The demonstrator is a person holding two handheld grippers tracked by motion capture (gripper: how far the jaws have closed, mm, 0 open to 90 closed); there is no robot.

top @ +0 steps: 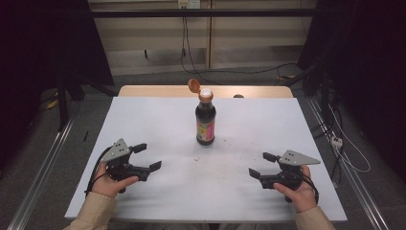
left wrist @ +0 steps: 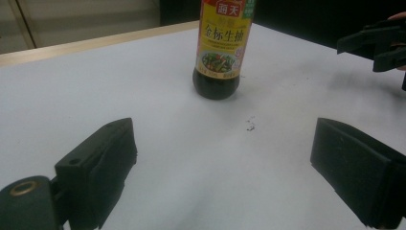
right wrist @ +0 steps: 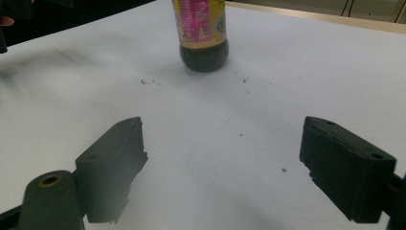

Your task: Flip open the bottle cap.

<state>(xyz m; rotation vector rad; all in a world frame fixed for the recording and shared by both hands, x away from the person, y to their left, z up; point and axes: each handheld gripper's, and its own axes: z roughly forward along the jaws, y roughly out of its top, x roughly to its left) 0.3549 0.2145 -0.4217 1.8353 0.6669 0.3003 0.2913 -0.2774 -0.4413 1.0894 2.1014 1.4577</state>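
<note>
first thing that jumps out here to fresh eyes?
The dark sauce bottle standing upright mid-table, alone, with its orange flip cap hinged open to the left. Then the left gripper and right gripper, both held near the front edge of the white table, jaws wide open and aimed inward toward the bottle.

Dark sauce bottle (top: 205, 120) stands upright mid-table, orange cap flipped open.
</note>
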